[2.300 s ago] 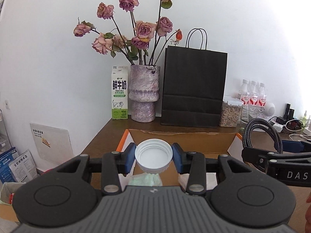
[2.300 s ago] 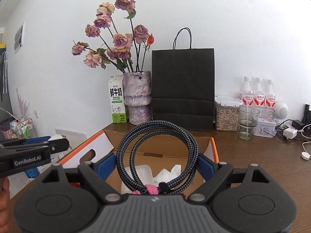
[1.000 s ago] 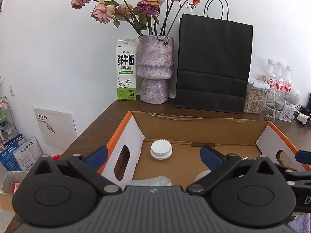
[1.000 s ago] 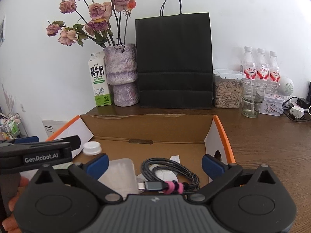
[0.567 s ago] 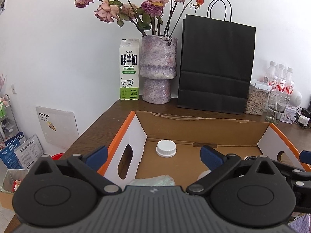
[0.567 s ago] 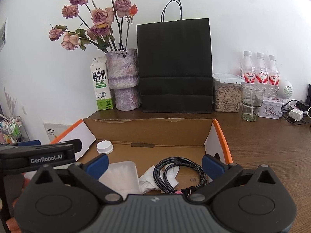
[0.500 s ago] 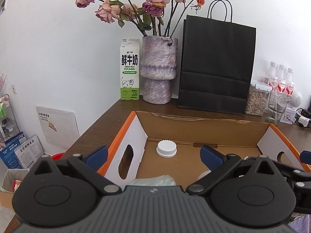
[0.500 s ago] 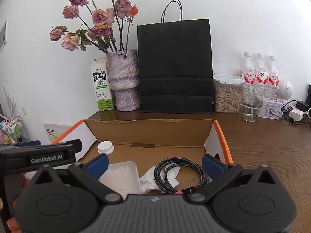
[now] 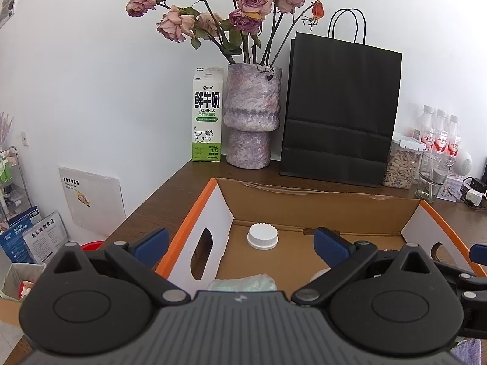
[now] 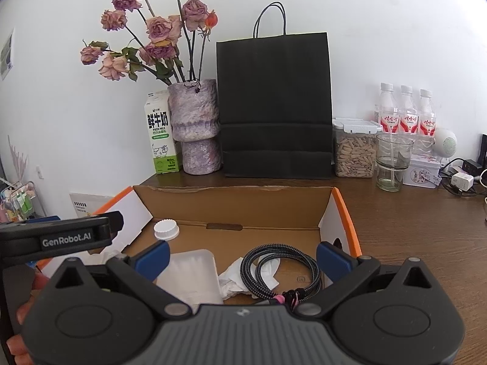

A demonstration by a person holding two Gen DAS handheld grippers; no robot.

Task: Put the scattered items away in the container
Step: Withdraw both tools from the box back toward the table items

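Observation:
An open cardboard box [image 9: 319, 205] with orange-edged white flaps sits on the wooden table; it also shows in the right wrist view [image 10: 234, 205]. Inside lie a white screw cap [image 9: 262, 236] [image 10: 166, 229], a coiled braided cable [image 10: 281, 269], crumpled white tissue [image 10: 236, 281], a white plastic lid [image 10: 191, 275] and a pale green bag [image 9: 243, 283]. My left gripper [image 9: 242, 245] is open and empty above the box's near left side. My right gripper [image 10: 242, 257] is open and empty above the cable.
Behind the box stand a milk carton [image 9: 207, 115], a purple vase of roses [image 9: 251, 121], a black paper bag [image 9: 338, 115], a seed jar [image 10: 354, 149], a glass [image 10: 392, 164] and water bottles [image 10: 404, 112]. Chargers and wires [image 10: 462, 181] lie far right.
Both grippers opened, dropping the white cap and the cable into the box. Since then both have drawn back and risen slightly; the items lie still.

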